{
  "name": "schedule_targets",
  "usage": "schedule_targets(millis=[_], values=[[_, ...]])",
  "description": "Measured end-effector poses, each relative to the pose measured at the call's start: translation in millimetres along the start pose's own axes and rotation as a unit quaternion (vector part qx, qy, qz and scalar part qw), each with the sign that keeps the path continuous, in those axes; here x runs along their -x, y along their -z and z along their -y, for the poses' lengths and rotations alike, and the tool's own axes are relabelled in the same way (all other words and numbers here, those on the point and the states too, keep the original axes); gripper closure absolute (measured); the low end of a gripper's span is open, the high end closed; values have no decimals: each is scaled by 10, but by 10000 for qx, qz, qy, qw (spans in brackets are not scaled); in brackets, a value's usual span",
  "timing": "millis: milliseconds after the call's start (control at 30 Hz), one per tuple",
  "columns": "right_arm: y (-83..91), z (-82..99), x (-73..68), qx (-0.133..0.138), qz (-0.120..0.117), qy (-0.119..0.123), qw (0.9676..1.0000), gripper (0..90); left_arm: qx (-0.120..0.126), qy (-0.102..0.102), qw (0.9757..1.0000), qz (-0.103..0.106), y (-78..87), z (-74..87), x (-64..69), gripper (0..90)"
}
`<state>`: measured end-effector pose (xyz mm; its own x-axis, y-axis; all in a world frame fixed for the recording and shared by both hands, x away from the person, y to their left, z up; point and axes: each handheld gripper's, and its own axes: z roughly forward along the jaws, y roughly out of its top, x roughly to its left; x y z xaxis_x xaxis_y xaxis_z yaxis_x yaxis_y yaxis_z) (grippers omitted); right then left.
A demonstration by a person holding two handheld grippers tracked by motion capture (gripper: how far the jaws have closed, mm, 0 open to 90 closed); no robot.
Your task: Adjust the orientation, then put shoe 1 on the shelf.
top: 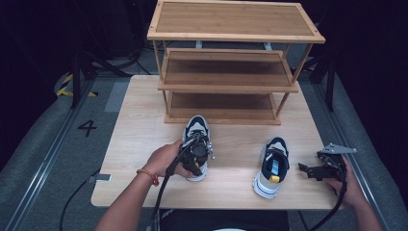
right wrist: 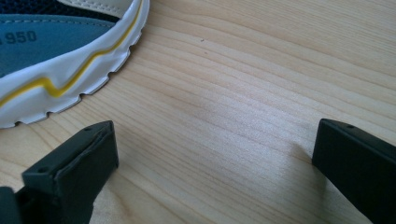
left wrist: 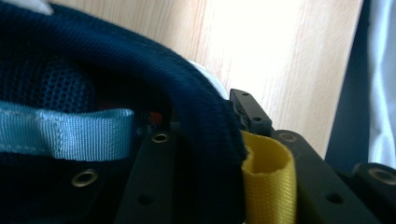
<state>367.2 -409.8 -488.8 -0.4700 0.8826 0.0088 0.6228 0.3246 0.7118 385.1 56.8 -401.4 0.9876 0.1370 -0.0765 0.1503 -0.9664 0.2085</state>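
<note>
A three-tier bamboo shoe rack [top: 235, 62] stood at upper centre on the pale wood-grain table [top: 139, 125]. At centre, the left sneaker [top: 197, 131], navy mesh over a white ridged sole, was held at its padded heel collar [left wrist: 205, 116]: the left gripper [top: 195, 156] was clamped there, one jaw inside, one outside beside the yellow pull loop [left wrist: 268, 179]. The soft collar could fold and slip on lifting. At lower right, the right gripper [right wrist: 212, 163] hovered spread wide and empty beside the right sneaker [top: 272, 166].
</note>
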Motion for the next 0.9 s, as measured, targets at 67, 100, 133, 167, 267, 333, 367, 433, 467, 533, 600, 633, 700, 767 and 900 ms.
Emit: schedule_targets(millis=[67, 100, 133, 167, 267, 333, 367, 433, 467, 533, 600, 633, 700, 767, 900], values=[[0, 0, 1, 0, -6, 5, 10000, 5, 6, -85, 10000, 9, 49, -26, 20, 764], [-2, 0, 2, 4, -11, 8, 10000, 5, 46, -148, 9999, 6, 72, -39, 32, 765], [-2, 0, 2, 6, -12, 8, 10000, 5, 79, -208, 9998, -6, 106, -55, 44, 765], [-2, 0, 2, 6, -13, 6, 10000, 5, 69, -185, 9998, -8, 130, -66, 60, 764], [0, 0, 1, 1, -7, 6, 10000, 5, 163, -270, 9995, -69, 194, -98, 95, 767], [0, 0, 1, 1, -8, 5, 10000, 5, 159, -345, 9992, -122, 237, -121, 121, 766], [0, 0, 1, 1, -7, 7, 10000, 5, 170, -384, 9990, -138, 265, -133, 138, 766], [0, 0, 1, 1, -7, 6, 10000, 5, 233, -446, 9986, -153, 308, -145, 158, 766], [0, 1, 0, 1, -3, 4, 10000, 5, 292, -440, 9985, -175, 335, -151, 171, 767], [1, 2, -1, 5, 1, -1, 10000, 5, 303, -481, 9981, -216, 379, -166, 192, 767], [1, 3, -1, 6, 3, 3, 10000, 5, 331, -496, 9979, -254, 425, -184, 222, 766], [1, 3, -1, 6, 4, 3, 10000, 5, 358, -544, 9974, -305, 452, -191, 233, 766], [3, 5, -1, 9, 12, 8, 10000, 5, 419, -567, 9969, -351, 509, -200, 273, 767], [6, 7, -7, -4, 11, -14, 10000, 5, 472, -568, 9965, -381, 549, -207, 308, 766], [12, 13, -12, -3, 28, -19, 10000, 5, 494, -646, 9956, -470, 659, -235, 346, 766]])
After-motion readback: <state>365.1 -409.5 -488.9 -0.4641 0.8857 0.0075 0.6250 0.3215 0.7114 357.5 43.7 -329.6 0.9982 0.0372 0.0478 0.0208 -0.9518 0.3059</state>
